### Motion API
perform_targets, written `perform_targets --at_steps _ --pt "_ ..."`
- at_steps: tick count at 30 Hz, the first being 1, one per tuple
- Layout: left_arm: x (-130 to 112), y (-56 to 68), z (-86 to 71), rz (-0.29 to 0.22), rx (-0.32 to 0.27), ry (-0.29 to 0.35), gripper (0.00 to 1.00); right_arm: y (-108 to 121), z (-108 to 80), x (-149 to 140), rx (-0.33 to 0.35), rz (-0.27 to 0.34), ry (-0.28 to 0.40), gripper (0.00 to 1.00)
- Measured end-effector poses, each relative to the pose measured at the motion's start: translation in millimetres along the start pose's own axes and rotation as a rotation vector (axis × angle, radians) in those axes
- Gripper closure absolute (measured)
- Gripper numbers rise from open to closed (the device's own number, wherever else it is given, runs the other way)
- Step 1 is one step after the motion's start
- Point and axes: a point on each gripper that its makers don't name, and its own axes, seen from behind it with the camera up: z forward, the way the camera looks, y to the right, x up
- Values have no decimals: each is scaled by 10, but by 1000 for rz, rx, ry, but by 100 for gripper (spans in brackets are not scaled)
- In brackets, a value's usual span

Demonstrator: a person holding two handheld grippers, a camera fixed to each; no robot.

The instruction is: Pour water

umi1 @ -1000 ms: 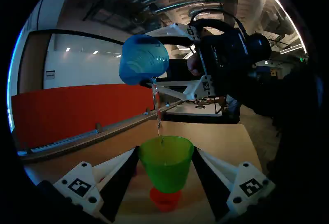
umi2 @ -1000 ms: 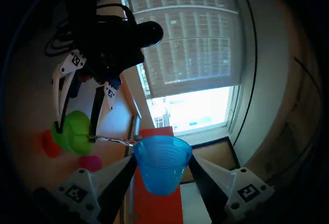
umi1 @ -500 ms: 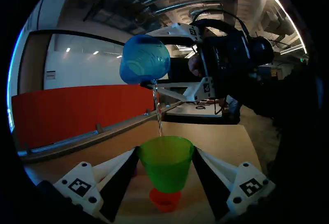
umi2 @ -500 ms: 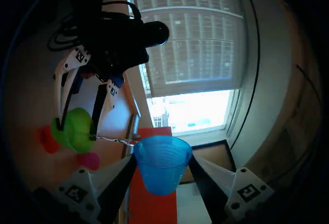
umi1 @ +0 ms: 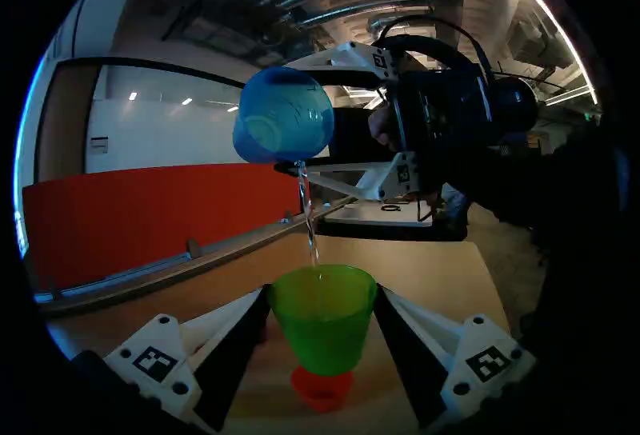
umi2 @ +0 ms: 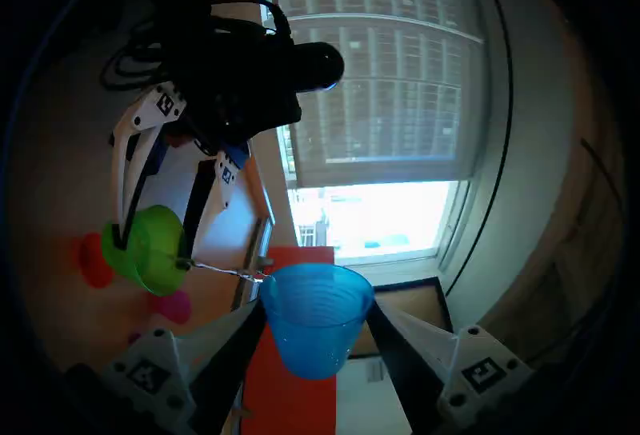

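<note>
Left gripper view: right gripper tilts blue cup over green cup.

Opposed close-range cams — both w/ green cup, blue cup.

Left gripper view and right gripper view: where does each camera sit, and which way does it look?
Left gripper view: rides the left gripper, looks along a wooden table toward an orange wall; its own fingers hold the green cup.
Right gripper view: rides the right gripper, tipped sideways, facing a window; its fingers hold the blue cup.
Shared: both cups and the water stream.
</note>
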Motion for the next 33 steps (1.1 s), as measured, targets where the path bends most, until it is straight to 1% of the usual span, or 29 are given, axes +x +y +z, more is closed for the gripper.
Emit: perform_targets --at_steps 14,23,27,33 --pt "13 -13 20 0 3 -1 10 -18 5 20 0 -55 -6 10" --pt "-11 -9 28 4 5 -7 10 -60 23 -15 7 -105 -22 10" --pt "-36 -23 33 3 10 -10 10 -75 20 -16 9 -110 -20 10" --pt "-7 -35 38 -3 10 -3 10 -63 23 -3 7 -112 -15 10"
